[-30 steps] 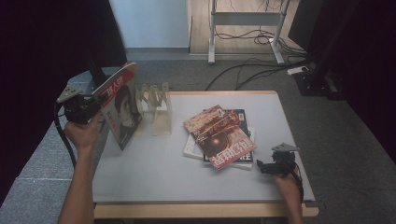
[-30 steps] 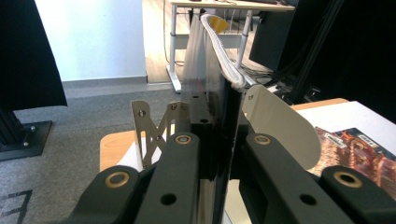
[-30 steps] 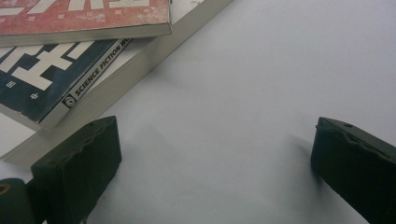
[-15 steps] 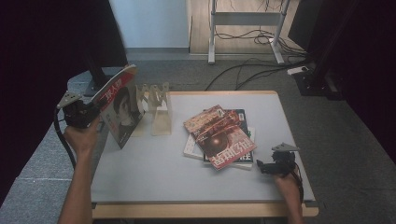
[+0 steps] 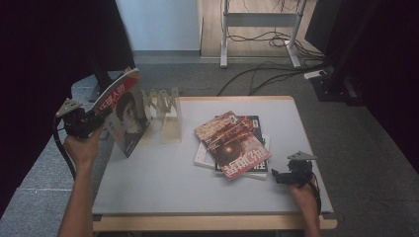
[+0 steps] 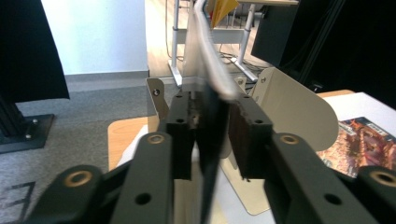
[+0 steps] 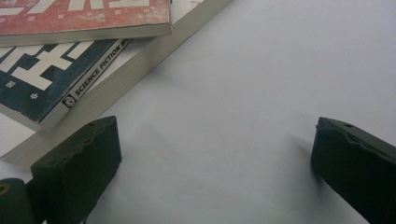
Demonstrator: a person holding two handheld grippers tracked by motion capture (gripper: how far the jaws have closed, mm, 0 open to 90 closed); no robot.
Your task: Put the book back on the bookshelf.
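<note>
Grey carpet floor [image 5: 375,148] surrounded the pale tabletop [image 5: 163,182]; black curtains [image 5: 44,54] flanked a white wall [image 5: 158,24], cables [image 5: 267,69] trailing behind.

The left gripper [image 5: 101,114] is raised at the left edge of the bench, its fingers [image 6: 182,135] clamped close together, the forearm reaching up from the bottom. The right gripper [image 5: 274,176] sits low near the bench's right front corner, level, its fingers [image 7: 77,172] spread wide apart, with the hand [image 5: 302,191] behind it.
</note>
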